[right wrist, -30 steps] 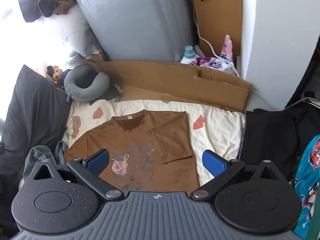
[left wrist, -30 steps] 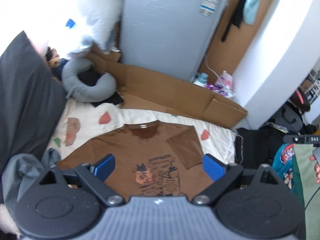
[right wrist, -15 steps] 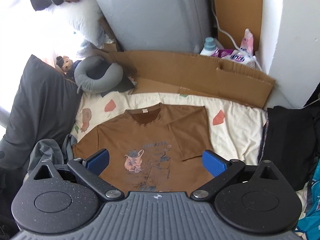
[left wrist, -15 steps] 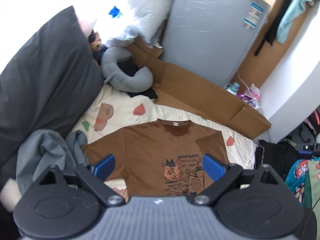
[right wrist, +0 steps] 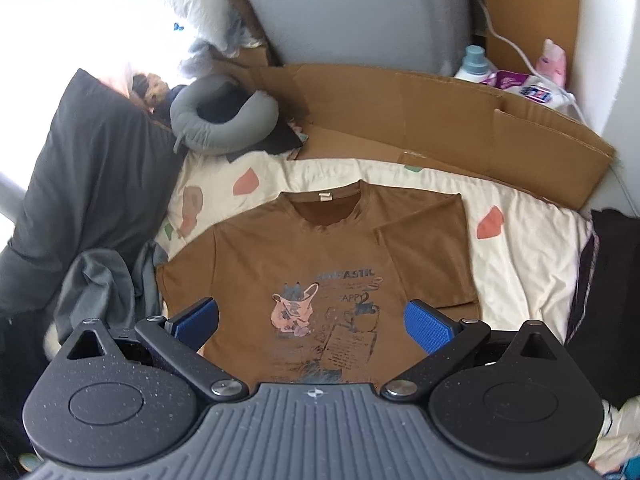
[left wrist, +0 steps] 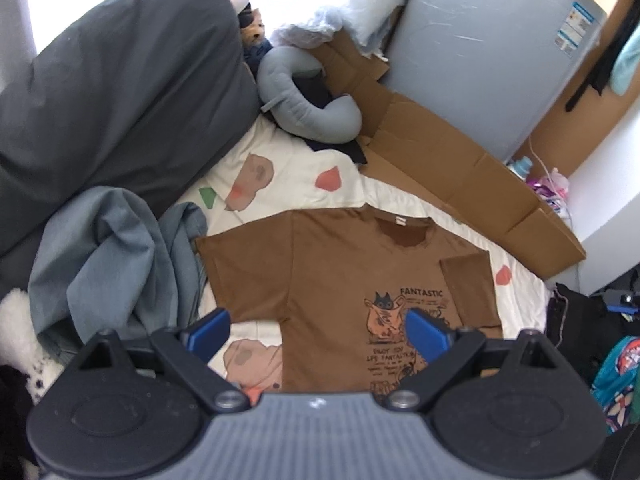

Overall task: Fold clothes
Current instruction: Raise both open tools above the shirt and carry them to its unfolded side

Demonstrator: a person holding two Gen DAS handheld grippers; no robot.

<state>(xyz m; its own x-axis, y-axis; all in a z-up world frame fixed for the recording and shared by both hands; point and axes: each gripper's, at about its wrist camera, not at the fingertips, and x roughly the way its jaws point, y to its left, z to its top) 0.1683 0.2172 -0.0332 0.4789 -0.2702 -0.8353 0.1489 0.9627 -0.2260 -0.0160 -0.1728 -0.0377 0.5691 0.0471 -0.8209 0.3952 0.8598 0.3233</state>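
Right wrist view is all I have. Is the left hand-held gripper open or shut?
Observer: Open. In the left wrist view, the left hand-held gripper has its blue pads wide apart with nothing between them.
Operator: The print on the brown T-shirt is smeared here. Is it readable?
Observer: Yes, the top line reads FANTASTIC.
Operator: Is there anything on the grey appliance front?
Observer: A white and blue label near its upper right corner.
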